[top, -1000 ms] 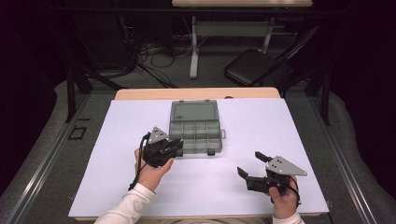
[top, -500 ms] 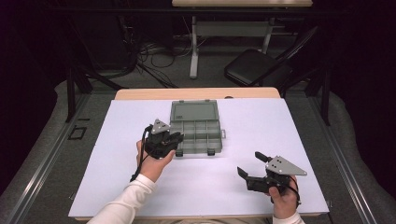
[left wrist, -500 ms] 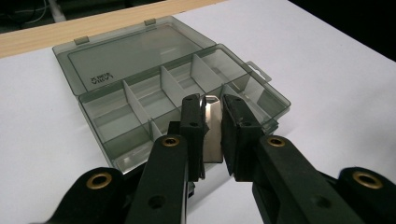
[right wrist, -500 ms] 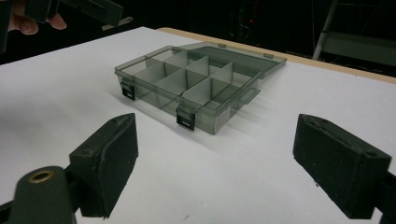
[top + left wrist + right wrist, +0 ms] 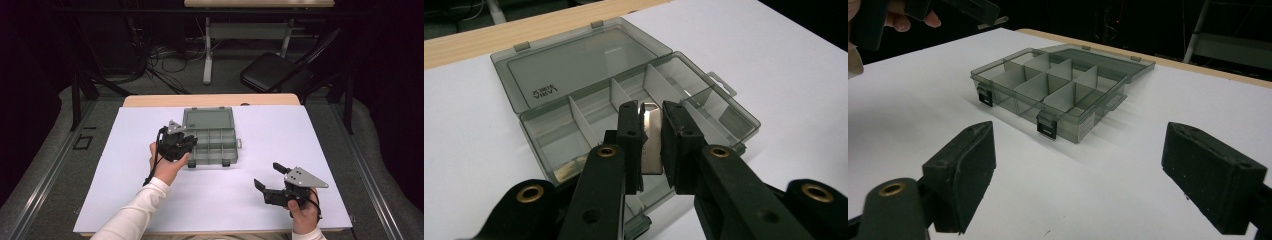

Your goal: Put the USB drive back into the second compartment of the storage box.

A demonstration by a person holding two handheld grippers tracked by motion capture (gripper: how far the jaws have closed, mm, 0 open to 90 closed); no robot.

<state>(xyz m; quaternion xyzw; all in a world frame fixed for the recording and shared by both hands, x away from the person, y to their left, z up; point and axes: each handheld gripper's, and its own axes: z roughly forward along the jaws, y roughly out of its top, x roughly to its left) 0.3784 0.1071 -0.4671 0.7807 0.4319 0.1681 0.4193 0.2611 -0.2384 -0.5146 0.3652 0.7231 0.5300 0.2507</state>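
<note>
A smoky transparent compartment box (image 5: 212,145) lies open in the middle of the white table, its lid (image 5: 207,119) flat behind it. My left gripper (image 5: 186,143) hovers over the box's left front part and is shut on a thin grey divider plate (image 5: 651,145), held upright above the compartments (image 5: 719,115). My right gripper (image 5: 267,176) rests near the table's front right, jaws wide open with nothing between them (image 5: 1078,155). From there the box (image 5: 1048,92) lies ahead, with white dividers between its cells.
The white sheet (image 5: 310,145) covers the table, with a wooden strip (image 5: 150,101) along the far edge. A dark chair (image 5: 272,72) and table legs stand on the floor beyond. Two black latches (image 5: 1045,127) sit on the box's front wall.
My left gripper has moved right and slightly away from the person, from beside the box's left edge to over its compartments, still holding the plate. The right gripper has stayed put.
</note>
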